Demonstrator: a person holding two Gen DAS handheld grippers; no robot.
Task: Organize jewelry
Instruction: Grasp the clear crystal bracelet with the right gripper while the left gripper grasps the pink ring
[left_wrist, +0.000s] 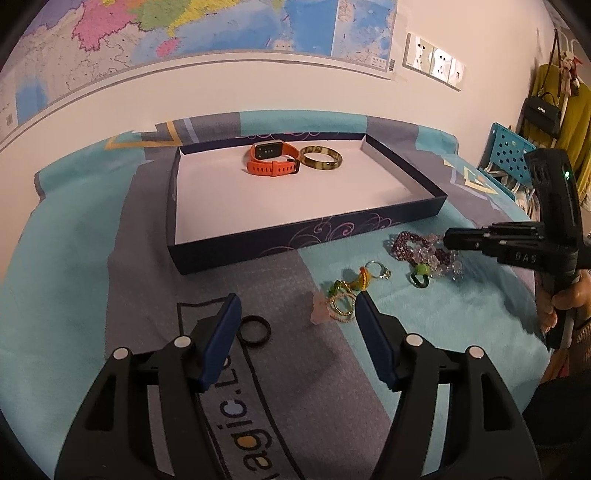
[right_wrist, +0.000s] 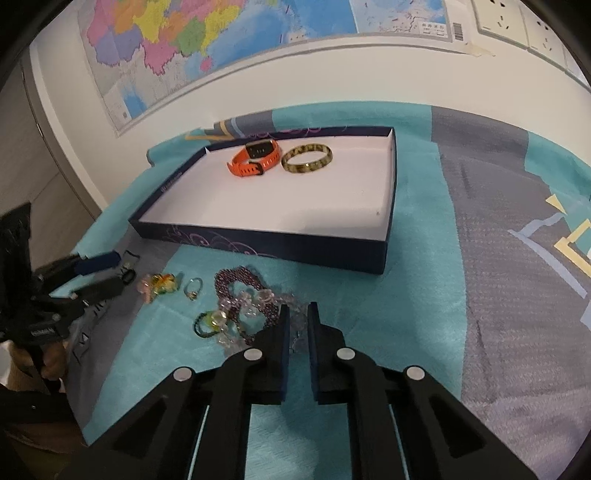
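A dark blue box tray (left_wrist: 295, 236) (right_wrist: 303, 254) with a white floor holds an orange watch (left_wrist: 273, 157) (right_wrist: 255, 158) and a mottled bangle (left_wrist: 320, 158) (right_wrist: 307, 158). In front of it on the cloth lie a purple and clear bead bracelet pile (left_wrist: 424, 251) (right_wrist: 243, 295), a silver ring (left_wrist: 377, 268) (right_wrist: 192, 288), a green ring (left_wrist: 419, 277) (right_wrist: 208, 323), a cluster of small coloured rings (left_wrist: 343, 295) (right_wrist: 159, 284) and a dark ring (left_wrist: 253, 330). My left gripper (left_wrist: 295, 314) is open above the cloth between the dark ring and the cluster. My right gripper (right_wrist: 297, 314) has a narrow gap between its fingers, low over the bead pile's right edge; nothing shows between them.
A teal and grey cloth (left_wrist: 424, 332) (right_wrist: 480, 295) covers the table. A wall with a map (left_wrist: 184, 22) stands behind. A blue perforated crate (left_wrist: 509, 155) and hanging bags are at the right.
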